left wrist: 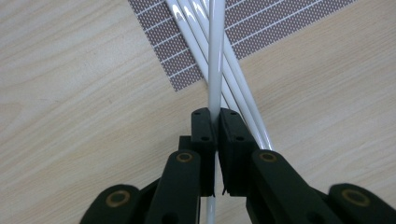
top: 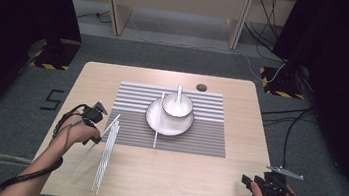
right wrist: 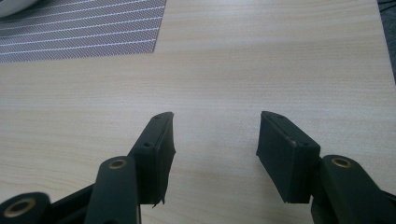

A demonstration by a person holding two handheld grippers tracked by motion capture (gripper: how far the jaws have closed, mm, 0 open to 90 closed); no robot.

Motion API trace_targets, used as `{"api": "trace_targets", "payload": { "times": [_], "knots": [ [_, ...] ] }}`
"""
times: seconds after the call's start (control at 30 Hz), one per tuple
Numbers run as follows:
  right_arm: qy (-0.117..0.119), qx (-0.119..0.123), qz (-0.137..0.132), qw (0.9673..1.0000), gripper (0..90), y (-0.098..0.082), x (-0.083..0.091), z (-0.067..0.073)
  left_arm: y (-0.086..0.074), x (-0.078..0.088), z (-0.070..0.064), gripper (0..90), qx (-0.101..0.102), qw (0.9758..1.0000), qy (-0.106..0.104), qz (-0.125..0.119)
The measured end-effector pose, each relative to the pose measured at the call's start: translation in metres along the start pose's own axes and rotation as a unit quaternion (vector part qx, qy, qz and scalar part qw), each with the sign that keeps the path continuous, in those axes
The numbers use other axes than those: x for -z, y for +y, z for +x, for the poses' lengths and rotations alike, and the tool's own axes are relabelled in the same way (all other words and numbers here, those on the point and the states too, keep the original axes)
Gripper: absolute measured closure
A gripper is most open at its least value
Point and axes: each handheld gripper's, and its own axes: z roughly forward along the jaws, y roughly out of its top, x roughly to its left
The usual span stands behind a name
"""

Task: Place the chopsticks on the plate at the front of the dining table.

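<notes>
Pale wood tabletop (top: 162,177) is carrying a striped placemat (top: 207,142) with a plate (top: 152,120) and bowl (top: 183,109), seen from the high view. Closer in, the left hand-held gripper (left wrist: 215,122) is clamping one white rod (left wrist: 215,56) above other rods (left wrist: 243,88) at the mat's corner. Beside the right edge, the right hand-held gripper (right wrist: 215,135) is hanging wide open, empty.

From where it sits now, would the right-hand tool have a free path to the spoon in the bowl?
Probably yes. The right tool is open and empty near the table's edge, and only bare table and mat lie between it and the spoon standing in the bowl.
</notes>
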Motion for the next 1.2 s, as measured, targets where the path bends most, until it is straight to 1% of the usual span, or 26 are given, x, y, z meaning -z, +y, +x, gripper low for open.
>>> {"api": "trace_targets", "payload": {
  "times": [0.4,0.57,0.73,0.9,1.2],
  "knots": [
    [0.0,0.002,-0.001,1.0,46.2,0.0,0.0,0.0,0.01,0.004,-0.007,85.0,-0.002,1.0,0.0,-0.004],
    [0.0,0.001,-0.001,1.0,46.2,0.0,0.0,-0.001,0.014,0.005,-0.01,85.0,-0.003,1.0,-0.002,-0.002],
    [0.0,0.0,-0.001,1.0,46.2,0.0,0.0,-0.001,0.019,0.006,-0.015,85.0,-0.01,0.9999,-0.001,-0.004],
    [0.0,0.0,-0.001,1.0,46.2,0.0,0.0,0.0,0.024,0.007,-0.019,85.0,-0.012,0.9999,-0.004,-0.008],
    [0.0,0.0,0.001,1.0,46.2,0.0,0.0,0.0,0.031,0.005,-0.022,85.0,-0.012,0.9999,-0.006,-0.006]
  ]
}}
